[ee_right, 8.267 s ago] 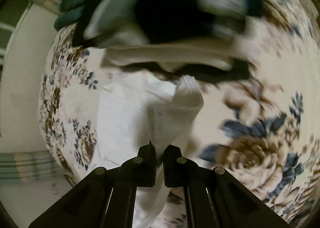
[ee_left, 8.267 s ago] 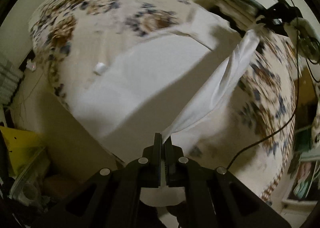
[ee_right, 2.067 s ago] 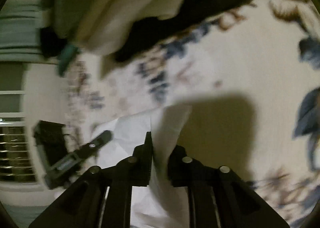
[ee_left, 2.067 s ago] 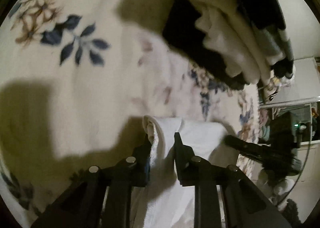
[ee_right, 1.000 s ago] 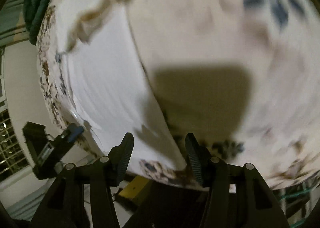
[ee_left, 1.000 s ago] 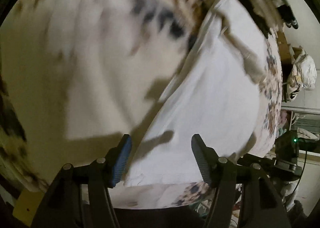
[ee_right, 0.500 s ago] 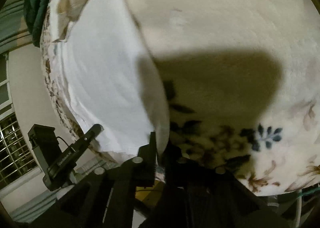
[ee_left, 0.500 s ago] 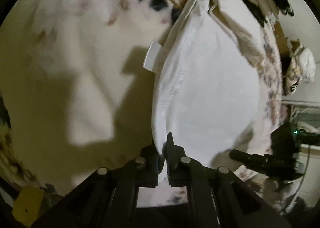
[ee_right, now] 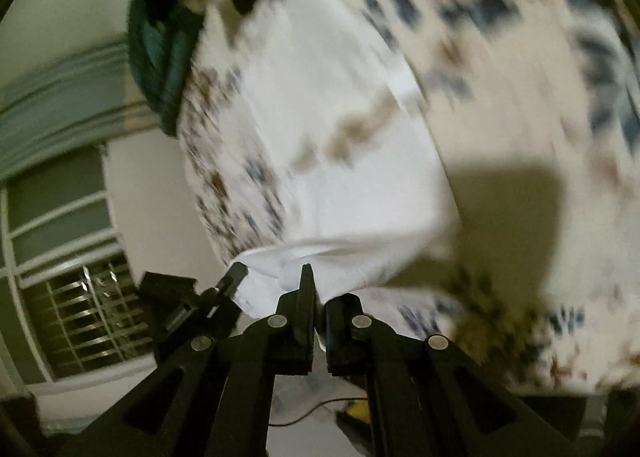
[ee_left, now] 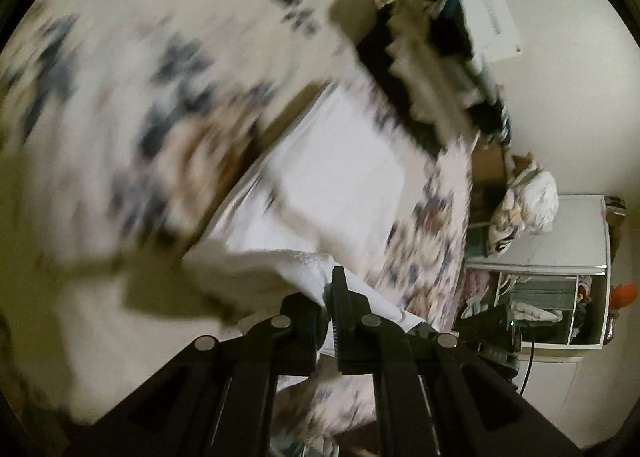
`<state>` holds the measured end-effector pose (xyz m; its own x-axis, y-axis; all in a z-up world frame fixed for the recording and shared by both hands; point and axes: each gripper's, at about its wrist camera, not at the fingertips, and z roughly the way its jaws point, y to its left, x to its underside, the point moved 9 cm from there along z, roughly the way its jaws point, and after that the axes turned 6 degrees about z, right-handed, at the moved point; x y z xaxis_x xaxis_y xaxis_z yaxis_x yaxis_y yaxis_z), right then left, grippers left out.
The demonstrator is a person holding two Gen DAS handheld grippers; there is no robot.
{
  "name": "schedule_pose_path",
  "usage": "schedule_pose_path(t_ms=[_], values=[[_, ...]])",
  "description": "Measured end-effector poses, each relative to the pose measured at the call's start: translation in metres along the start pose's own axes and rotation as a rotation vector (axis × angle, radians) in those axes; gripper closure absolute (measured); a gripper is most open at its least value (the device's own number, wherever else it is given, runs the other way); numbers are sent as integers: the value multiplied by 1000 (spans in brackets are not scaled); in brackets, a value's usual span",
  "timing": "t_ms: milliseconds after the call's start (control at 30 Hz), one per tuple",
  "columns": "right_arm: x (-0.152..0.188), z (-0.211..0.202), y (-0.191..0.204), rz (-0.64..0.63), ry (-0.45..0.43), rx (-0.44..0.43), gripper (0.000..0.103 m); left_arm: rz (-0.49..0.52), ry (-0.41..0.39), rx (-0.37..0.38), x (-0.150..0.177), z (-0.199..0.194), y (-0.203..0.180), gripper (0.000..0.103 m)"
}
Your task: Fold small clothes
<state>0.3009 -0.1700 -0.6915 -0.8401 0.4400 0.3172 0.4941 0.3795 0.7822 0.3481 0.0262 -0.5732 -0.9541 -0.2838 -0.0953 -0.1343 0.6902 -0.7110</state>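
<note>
A white garment (ee_left: 340,177) lies on the flowered bed cover (ee_left: 120,77). My left gripper (ee_left: 329,297) is shut on its near corner and lifts that edge off the bed. In the right wrist view the same white garment (ee_right: 340,161) stretches away, and my right gripper (ee_right: 316,289) is shut on its other near corner, which is bunched and raised. The left gripper's body (ee_right: 192,305) shows at the lower left of the right wrist view. Both views are motion-blurred.
A pile of dark, white and teal clothes (ee_left: 432,69) lies beyond the garment; it also shows in the right wrist view (ee_right: 168,45). A white cabinet (ee_left: 560,269) stands past the bed's edge. A barred window (ee_right: 80,321) is at the left.
Both grippers opened, closed again on the garment's near edge, and now lift that edge and carry it over the garment. The views have swung.
</note>
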Motion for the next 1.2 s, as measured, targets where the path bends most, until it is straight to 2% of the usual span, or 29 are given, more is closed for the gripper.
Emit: schedule_pose_path(t_ms=[100,167,300,367,400,500,600,733,800,900,1000,1100,1133,1200], values=[[-54,-9,19,7,-58,-35,99,11,-28,48,-54,31,-19,98],[-92,-7,28,41,-99,-54,98,-3,-25,65,-78,45,-21,96],[-153,-11,38,111,-157,-127,95,-32,-37,76,-124,64,-17,82],[-168,-9,48,119,-189,-155,78,-47,-48,79,-136,66,-15,78],[-175,-13,54,115,-209,-175,75,-50,-60,84,-140,63,-13,72],[-181,-22,56,99,-236,-179,62,-85,-88,105,-148,57,-4,53],[-178,-21,48,63,-232,-102,60,-124,-88,107,-148,54,7,52],[-158,-16,39,-107,-229,126,60,-61,-57,31,-137,48,10,51],[-144,-13,30,-144,-188,181,60,-49,-35,18,-127,47,12,51],[-135,5,23,-106,-111,150,59,-70,29,51,-109,62,11,51],[-146,24,23,-74,-101,129,59,-105,52,99,-116,88,2,51],[-174,34,40,-30,-149,51,60,-123,27,154,-144,101,-12,51],[-186,33,50,-7,-180,2,60,-126,0,173,-160,103,-19,51],[-207,26,62,16,-254,-29,60,-107,-48,180,-185,100,-26,51]])
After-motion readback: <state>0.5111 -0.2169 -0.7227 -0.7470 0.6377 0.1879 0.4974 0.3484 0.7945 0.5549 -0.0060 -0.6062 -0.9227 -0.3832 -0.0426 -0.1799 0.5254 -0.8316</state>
